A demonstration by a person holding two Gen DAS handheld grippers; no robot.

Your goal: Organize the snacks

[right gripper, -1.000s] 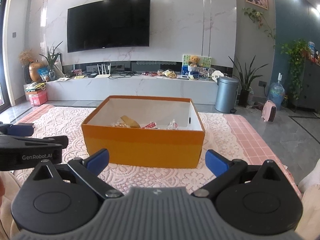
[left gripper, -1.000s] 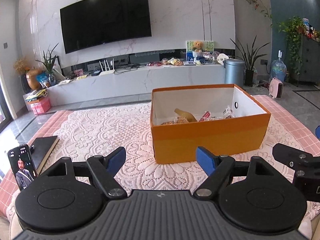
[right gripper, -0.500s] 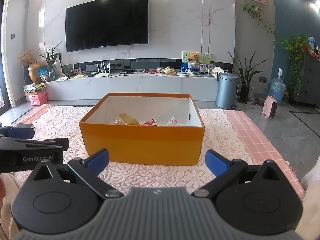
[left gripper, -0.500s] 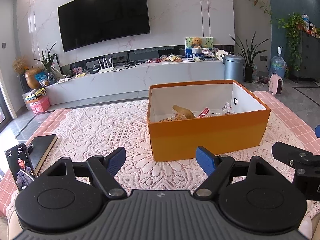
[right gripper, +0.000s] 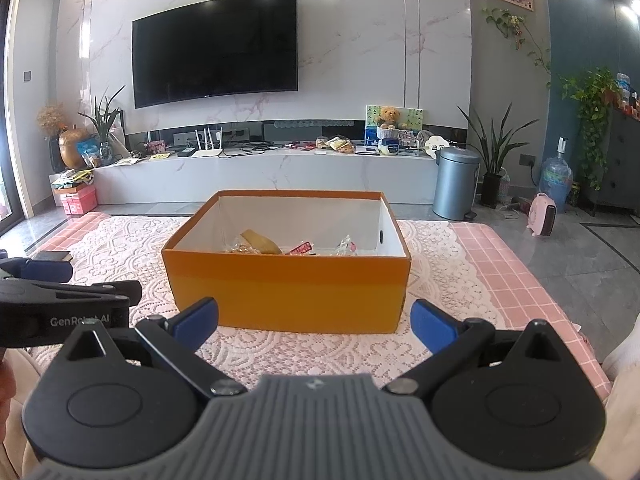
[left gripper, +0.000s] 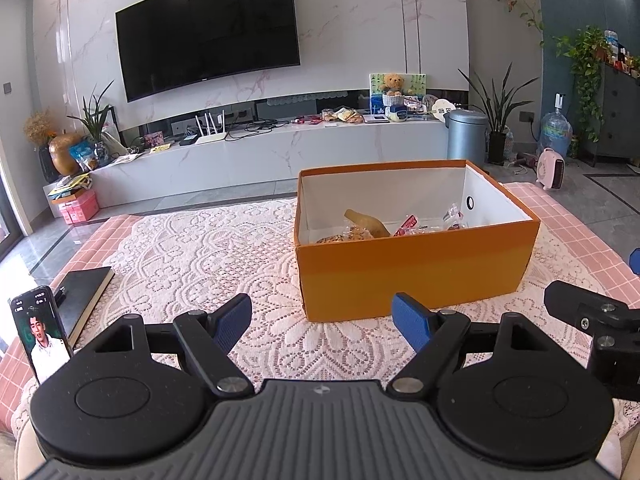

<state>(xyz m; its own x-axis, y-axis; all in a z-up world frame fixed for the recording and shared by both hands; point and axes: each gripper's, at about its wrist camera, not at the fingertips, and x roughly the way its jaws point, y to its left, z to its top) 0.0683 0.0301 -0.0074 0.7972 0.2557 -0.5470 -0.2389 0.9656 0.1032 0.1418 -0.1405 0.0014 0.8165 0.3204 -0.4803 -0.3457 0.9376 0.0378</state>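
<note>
An open orange box [left gripper: 416, 268] stands on the lace-covered table, also in the right wrist view [right gripper: 288, 288]. Several wrapped snacks [left gripper: 368, 230] lie on its floor [right gripper: 260, 242], among them a tan packet and a red one [right gripper: 301, 248]. My left gripper [left gripper: 322, 320] is open and empty, low over the lace in front of the box's left corner. My right gripper [right gripper: 314, 320] is open and empty, just in front of the box's near wall. Each gripper shows at the edge of the other's view.
A phone [left gripper: 40, 336] playing a video stands at the near left, beside a black notebook [left gripper: 82, 294]. The white lace cloth [left gripper: 192, 248] lies over a pink checked cover [right gripper: 516, 280]. Beyond the table are a TV wall and a cluttered console.
Both views have pulled back and risen slightly, so the box sits a little farther off. Both grippers stay open and empty. The box and snacks have not moved.
</note>
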